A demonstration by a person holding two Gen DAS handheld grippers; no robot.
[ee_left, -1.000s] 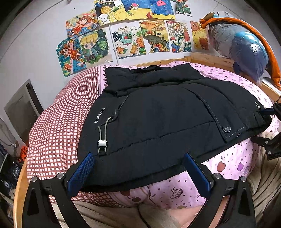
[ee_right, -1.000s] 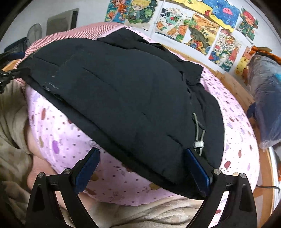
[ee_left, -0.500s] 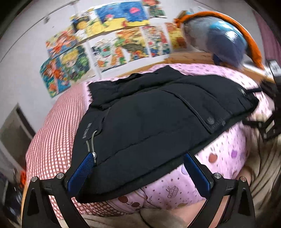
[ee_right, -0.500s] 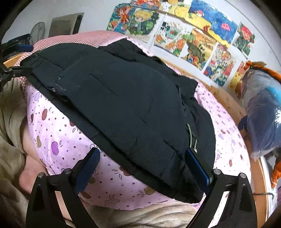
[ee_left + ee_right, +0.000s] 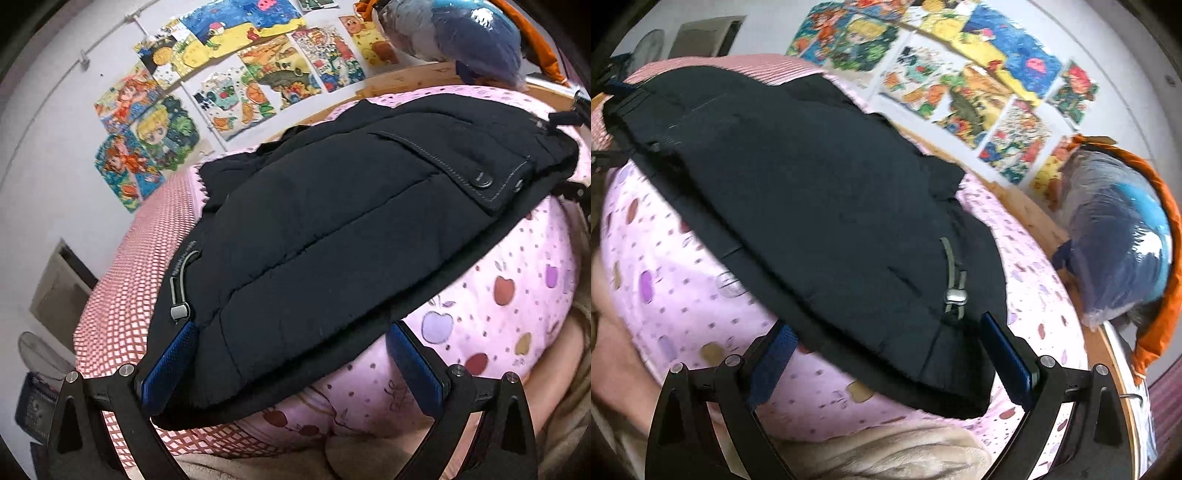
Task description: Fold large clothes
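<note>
Both grippers have closed in on the hem since a second ago | left gripper (image 5: 291, 363) jaws spread, straddling the hem | right gripper (image 5: 886, 356) jaws spread, hem between them | black quilted puffer jacket (image 5: 332, 229) lies flat on pink apple-print bedsheet (image 5: 509, 306) | colourful cartoon posters (image 5: 221, 77) on wall beyond

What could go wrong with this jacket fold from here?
The black jacket is thick and puffy, so the open left gripper and right gripper may pinch only the top layer at the hem. The drawcord toggle near the right gripper's fingers could snag. The hem overhangs the pink sheet, which might get grabbed too.
</note>
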